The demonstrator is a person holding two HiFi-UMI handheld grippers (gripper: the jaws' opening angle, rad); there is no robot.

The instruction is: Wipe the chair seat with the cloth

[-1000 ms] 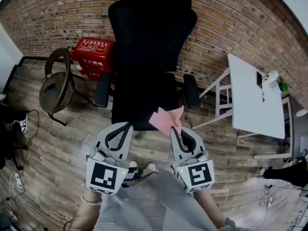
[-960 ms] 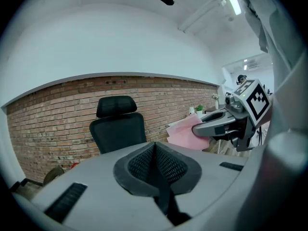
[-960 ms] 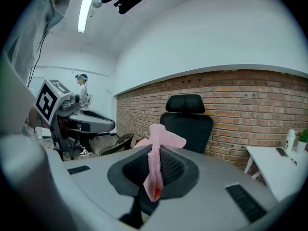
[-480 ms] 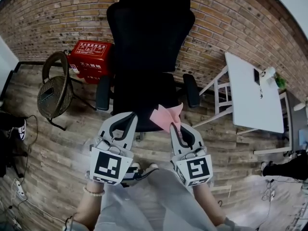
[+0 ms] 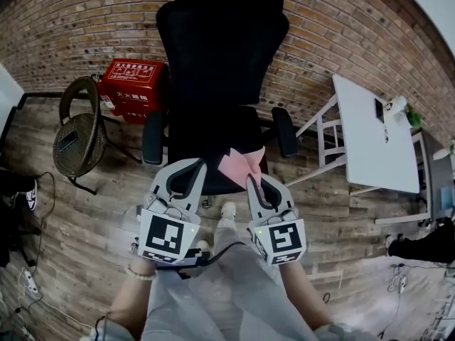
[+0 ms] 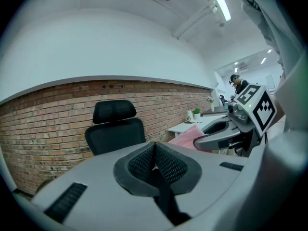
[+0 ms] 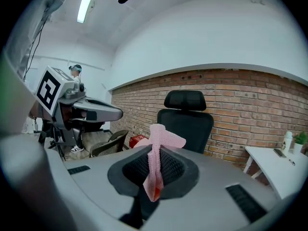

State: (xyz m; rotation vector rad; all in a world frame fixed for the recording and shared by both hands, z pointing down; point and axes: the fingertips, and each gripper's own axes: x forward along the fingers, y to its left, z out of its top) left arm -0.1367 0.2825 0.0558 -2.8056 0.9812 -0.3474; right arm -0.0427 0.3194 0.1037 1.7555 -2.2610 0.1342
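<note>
1. Head view. A black office chair (image 5: pixel 217 55) stands against a brick wall (image 5: pixel 64 27), with its seat (image 5: pixel 206 137) facing the person.
2. Both tools are held low at the seat's front edge. The left gripper (image 5: pixel 193 165) is at the front left and the right gripper (image 5: pixel 252 178) at the front right.
3. A pink cloth (image 5: pixel 238 163) sticks up out of the right gripper's tips, over the front right part of the seat. Whether it touches the seat cannot be told from here.
4. Around the chair: a red box (image 5: pixel 131 80) and a wicker chair (image 5: pixel 78 133) to the left, a white table (image 5: pixel 373 141) to the right, and a wood plank floor (image 5: pixel 64 219) below.
5. Left gripper view. The jaws are closed together, ribbed pads (image 6: pixel 168 165) meeting along one seam with nothing between them. The black chair stands ahead. The right gripper and the pink cloth show at the right of the view.
6. Right gripper view. The jaws are clamped on the cloth. A thin strip runs down between the pads (image 7: pixel 175 167), and a folded tuft rises above them. The chair stands straight ahead, and the left gripper shows at the left of the view.
</note>
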